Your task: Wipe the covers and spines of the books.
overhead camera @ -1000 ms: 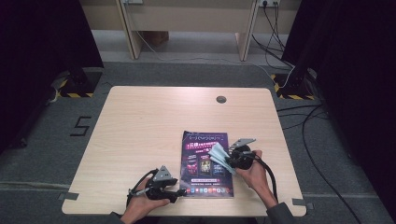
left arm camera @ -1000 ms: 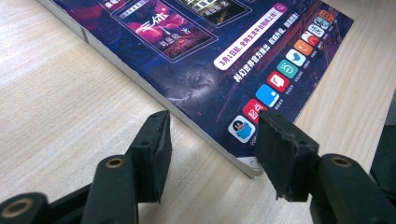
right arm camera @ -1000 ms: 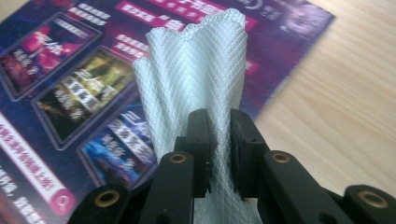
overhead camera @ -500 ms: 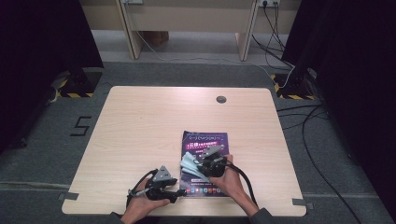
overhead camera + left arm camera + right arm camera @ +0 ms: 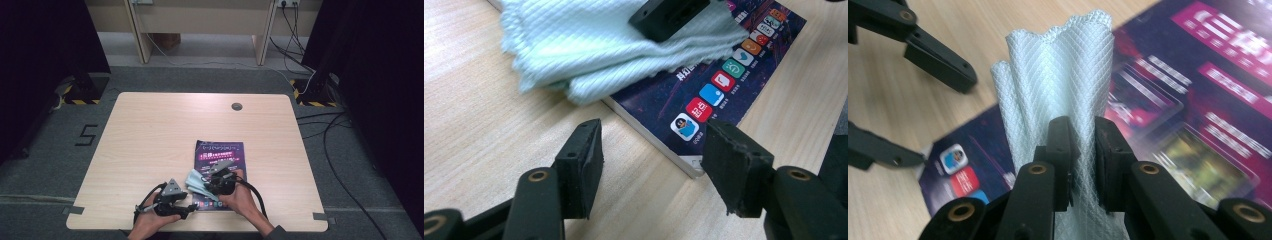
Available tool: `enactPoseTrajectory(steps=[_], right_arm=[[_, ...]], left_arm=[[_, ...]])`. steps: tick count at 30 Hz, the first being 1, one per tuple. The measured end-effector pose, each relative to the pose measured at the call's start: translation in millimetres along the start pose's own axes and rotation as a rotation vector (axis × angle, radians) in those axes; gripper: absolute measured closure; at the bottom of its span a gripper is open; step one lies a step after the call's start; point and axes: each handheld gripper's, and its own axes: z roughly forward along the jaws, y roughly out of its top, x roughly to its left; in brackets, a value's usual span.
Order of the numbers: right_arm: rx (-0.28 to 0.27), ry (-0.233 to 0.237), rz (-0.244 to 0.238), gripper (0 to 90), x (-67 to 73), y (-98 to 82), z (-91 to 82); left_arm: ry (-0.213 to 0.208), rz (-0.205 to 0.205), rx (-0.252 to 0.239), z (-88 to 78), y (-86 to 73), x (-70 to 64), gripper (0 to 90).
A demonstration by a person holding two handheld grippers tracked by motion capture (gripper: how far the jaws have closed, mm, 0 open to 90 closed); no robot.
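Note:
A dark purple book [image 5: 222,155] lies on the wooden table [image 5: 150,135] near the front edge. My right gripper [image 5: 207,182] hovers over its near left corner, shut on a pale mint cloth [image 5: 1058,75] that bunches up between the pads. The cloth [image 5: 196,181] hangs over the book's left edge. My left gripper [image 5: 651,160] rests low on the table just in front of the book's corner [image 5: 689,160]. Its jaws have just been opening and nothing is between them. The cloth [image 5: 589,45] and one right fingertip [image 5: 669,17] lie just beyond it.
A round cable grommet [image 5: 236,106] sits near the table's far edge. Light desk legs [image 5: 137,30] and cables [image 5: 295,30] stand on the grey floor behind. Dark curtains flank both sides. A floor marking "5" [image 5: 86,135] lies to the left.
My right gripper has carried the cloth leftward across the book, from its right side to its near left corner, close to the left gripper. The left hand has stayed put.

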Motion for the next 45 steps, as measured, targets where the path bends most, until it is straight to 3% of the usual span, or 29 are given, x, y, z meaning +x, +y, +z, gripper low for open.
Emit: enactPoseTrajectory(steps=[8,9,13,14,17,23,30,31,34,37,40,42,45], right_arm=[[0.000,-0.054,0.078,79.4,-30.3,-22.5,-22.1],[0.001,-0.091,0.108,79.4,-43.5,-31.6,-31.6],[0.001,-0.136,0.145,79.4,-59.3,-43.0,-43.1],[-0.001,-0.161,0.177,79.4,-69.5,-52.0,-51.7],[-0.010,-0.169,0.204,79.4,-74.8,-59.2,-57.1],[0.001,-0.187,0.175,79.7,-69.4,-55.4,-54.8],[-0.003,-0.132,0.125,79.7,-48.5,-40.8,-39.8],[-0.001,-0.108,0.090,79.7,-35.4,-32.2,-31.2],[0.000,-0.084,0.045,79.7,-18.6,-21.4,-20.4],[0.001,-0.052,0.022,79.6,-2.9,-12.3,-11.1],[0.000,-0.029,0.003,79.5,5.1,-8.3,-6.7],[0.001,0.008,-0.020,79.5,18.5,-4.3,-1.5],[0.002,-0.004,-0.042,79.3,22.2,-3.5,-1.2]], left_arm=[[-0.001,0.000,0.000,0.2,0.0,-0.2,40.6],[-0.001,0.001,0.000,0.1,0.0,-0.1,40.7],[-0.001,0.003,0.000,0.1,0.0,-0.1,40.7],[0.000,0.003,0.000,0.1,0.0,-0.1,40.7],[-0.002,0.004,0.000,0.2,0.1,-0.1,40.7],[-0.001,0.005,0.000,0.3,0.2,-0.1,40.8],[0.002,-0.002,0.001,0.1,0.1,-0.8,40.7],[0.000,-0.004,0.003,-0.7,-0.5,-0.9,40.7],[0.002,-0.008,0.003,-2.3,-2.1,-2.0,40.3],[0.016,0.019,0.018,-3.7,-3.3,-5.1,39.1],[0.024,0.026,0.018,-4.1,-4.1,-6.6,38.9],[0.026,0.025,0.017,-4.0,-4.3,-6.8,39.0],[0.023,0.024,0.016,-4.2,-4.5,-6.3,39.0]])
